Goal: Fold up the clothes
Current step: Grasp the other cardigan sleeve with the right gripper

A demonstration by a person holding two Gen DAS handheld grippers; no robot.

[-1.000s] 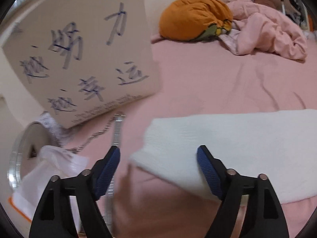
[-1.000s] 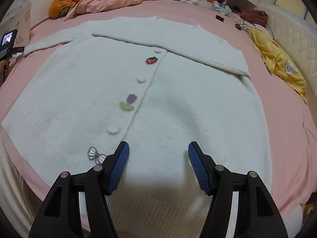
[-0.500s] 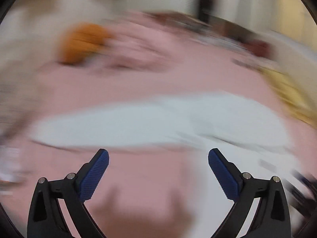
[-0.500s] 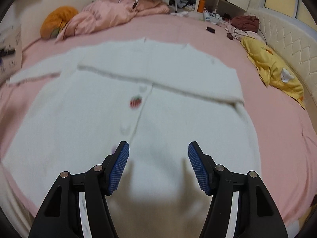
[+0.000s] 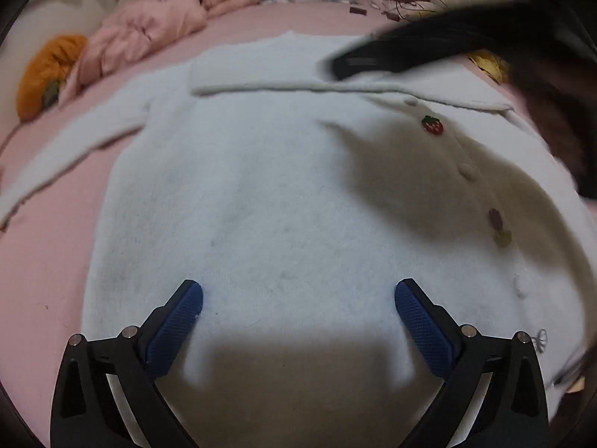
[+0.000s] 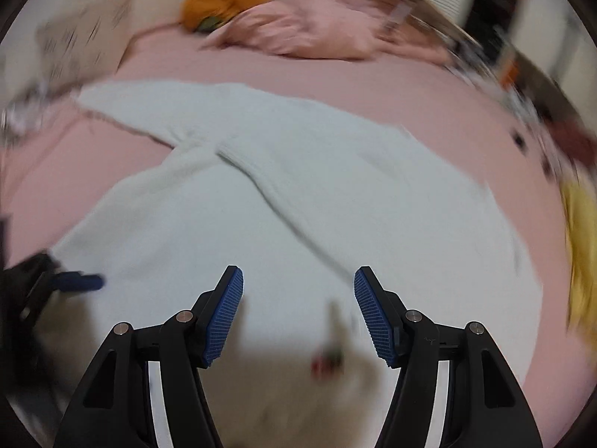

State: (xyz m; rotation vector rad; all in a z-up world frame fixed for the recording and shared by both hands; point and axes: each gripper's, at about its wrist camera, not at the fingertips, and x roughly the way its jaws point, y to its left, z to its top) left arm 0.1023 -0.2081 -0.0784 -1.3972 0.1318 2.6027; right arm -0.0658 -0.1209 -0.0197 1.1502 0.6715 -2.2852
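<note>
White knit cardigan (image 5: 261, 194) lies flat on the pink bed (image 5: 41, 280), 1 sleeve folded across its chest toward 12 o'clock. Your left gripper (image 5: 298, 298) and right gripper (image 6: 298, 291) hover above it, jaws spread, holding nothing.

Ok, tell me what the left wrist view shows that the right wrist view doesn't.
Only the left wrist view shows the left hand-held gripper from behind, open over the lower body of the white cardigan, plus the strawberry patch sharply and the buttons beside it.

Only the right wrist view shows the right hand-held gripper, open, a yellow cloth at the right edge, and the left tool from the side at the far left.

Both share the cardigan with one sleeve folded across the chest, the pink bed, the orange cushion and the pink blanket.
</note>
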